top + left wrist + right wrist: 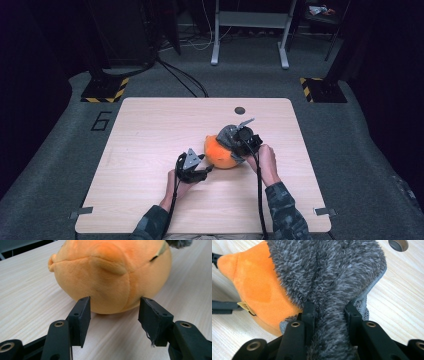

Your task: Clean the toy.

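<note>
A round orange plush toy (219, 153) lies near the middle of the wooden table (150, 130). A grey furry cover (227, 133) with a zip edge sits over its far right side. My left gripper (207, 168) is at the toy's near left side; in the left gripper view its jaws stand apart, level with the table, and the toy's orange body (110, 272) bulges just beyond their tips, touched by neither pad. My right gripper (329, 312) is shut on a fold of the grey fur (329, 270), with the orange fabric (254, 285) to its left.
A small dark round hole (240, 110) is set in the table beyond the toy. Table edges run all around, with grey carpet below. A white metal frame (250, 30) and black stands with striped bases (105, 90) are on the floor farther back.
</note>
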Demonstrator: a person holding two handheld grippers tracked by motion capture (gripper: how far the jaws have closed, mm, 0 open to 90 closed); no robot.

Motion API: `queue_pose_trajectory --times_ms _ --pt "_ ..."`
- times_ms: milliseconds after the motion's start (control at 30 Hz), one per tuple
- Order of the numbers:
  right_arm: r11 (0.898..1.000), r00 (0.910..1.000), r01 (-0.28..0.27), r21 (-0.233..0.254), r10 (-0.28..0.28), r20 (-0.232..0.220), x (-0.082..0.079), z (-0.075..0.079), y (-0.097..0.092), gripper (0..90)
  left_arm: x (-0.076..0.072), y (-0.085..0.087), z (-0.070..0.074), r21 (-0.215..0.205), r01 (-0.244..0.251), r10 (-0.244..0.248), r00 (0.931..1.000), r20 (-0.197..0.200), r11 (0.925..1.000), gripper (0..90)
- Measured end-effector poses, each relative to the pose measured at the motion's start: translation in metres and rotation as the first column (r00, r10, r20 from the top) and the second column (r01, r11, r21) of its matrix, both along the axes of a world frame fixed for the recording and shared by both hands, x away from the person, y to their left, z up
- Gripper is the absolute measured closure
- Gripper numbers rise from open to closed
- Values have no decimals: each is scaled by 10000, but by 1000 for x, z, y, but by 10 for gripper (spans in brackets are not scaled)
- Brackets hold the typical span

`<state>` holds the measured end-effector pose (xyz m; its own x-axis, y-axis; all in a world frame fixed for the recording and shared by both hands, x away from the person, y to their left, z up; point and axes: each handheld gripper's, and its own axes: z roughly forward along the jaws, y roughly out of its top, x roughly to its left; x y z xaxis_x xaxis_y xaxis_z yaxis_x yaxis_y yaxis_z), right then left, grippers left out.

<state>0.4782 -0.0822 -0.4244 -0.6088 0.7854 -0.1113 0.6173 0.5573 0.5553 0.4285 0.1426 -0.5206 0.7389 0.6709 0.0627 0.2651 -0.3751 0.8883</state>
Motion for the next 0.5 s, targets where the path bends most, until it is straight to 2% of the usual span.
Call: queue_pose_trajectory --times_ms 100,400,500 --pt "10000 10000 34 16 -34 26 1 0 0 679 1 -3 1 19 53 -53 9997 219 10000 468" --pt "9986 9998 161 506 -166 93 1 -2 -6 680 2 -3 1 -234 236 -227 9989 412 9994 766" --pt "9978 9997 204 628 -212 119 0 0 -9 680 2 -4 2 -236 291 -279 9983 517 9993 817"
